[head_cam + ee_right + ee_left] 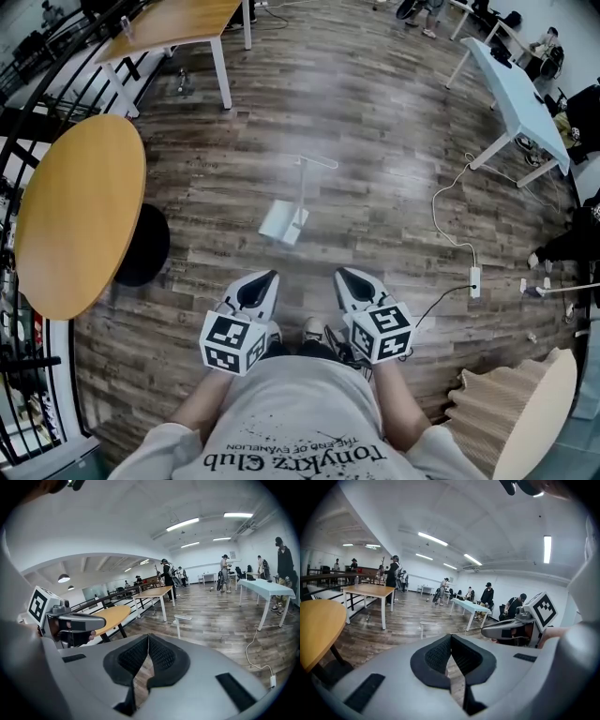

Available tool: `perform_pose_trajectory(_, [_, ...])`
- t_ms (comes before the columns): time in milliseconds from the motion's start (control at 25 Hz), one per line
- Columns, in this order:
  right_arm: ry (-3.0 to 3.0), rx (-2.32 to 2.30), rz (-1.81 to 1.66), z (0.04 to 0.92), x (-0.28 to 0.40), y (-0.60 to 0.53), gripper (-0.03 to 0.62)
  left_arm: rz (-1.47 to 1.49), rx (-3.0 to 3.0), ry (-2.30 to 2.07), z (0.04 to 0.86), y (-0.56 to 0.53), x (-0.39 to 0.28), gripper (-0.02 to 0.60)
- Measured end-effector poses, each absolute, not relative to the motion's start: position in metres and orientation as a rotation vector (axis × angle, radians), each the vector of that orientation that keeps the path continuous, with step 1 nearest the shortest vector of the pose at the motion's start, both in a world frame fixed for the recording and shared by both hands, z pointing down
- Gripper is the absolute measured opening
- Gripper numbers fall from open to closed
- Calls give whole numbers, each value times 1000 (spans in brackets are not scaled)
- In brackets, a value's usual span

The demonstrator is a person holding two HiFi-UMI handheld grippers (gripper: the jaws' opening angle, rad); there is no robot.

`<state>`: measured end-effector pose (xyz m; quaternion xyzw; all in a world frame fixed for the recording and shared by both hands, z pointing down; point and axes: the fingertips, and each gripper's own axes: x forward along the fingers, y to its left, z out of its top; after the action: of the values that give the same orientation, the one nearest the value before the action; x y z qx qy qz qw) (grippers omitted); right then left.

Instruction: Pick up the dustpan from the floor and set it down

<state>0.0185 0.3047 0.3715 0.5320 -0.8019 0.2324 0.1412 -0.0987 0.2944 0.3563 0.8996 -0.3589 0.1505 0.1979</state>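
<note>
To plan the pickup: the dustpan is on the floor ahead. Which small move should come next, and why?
Probably step forward toward the dustpan: it sits on the floor well ahead, untouched, and the right tongs and left tongs are both shut and empty.

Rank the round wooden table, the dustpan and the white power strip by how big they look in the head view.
1. round wooden table, raised nearer the camera, which inflates it
2. dustpan
3. white power strip

left gripper point(261, 286): fingers closed, empty | right gripper point(352, 284): fingers closed, empty
</note>
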Motion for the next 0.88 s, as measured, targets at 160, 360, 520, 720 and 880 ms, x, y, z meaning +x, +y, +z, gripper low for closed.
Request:
perform_pose_trajectory(160, [-2317,1564,661,366,-2,298,25,437,2541,-950,356,295,-112,23])
perform_pose_trajectory(360, [-2284,1611,663,364,-7,293,25,438,2555,-912,357,285,-122,23])
perform_pose_trajectory(520, [-2255,1646,686,369,9,280,25,444,2557,-912,359,266,-119,23])
perform_pose_trajectory(720, [-2274,1641,683,379,21,245,25,433,2541,-954,367,231,-113,23])
perform_pose_trajectory(880, [-2294,1614,677,383,43,202,26,442,2538,-983,367,192,-91,23])
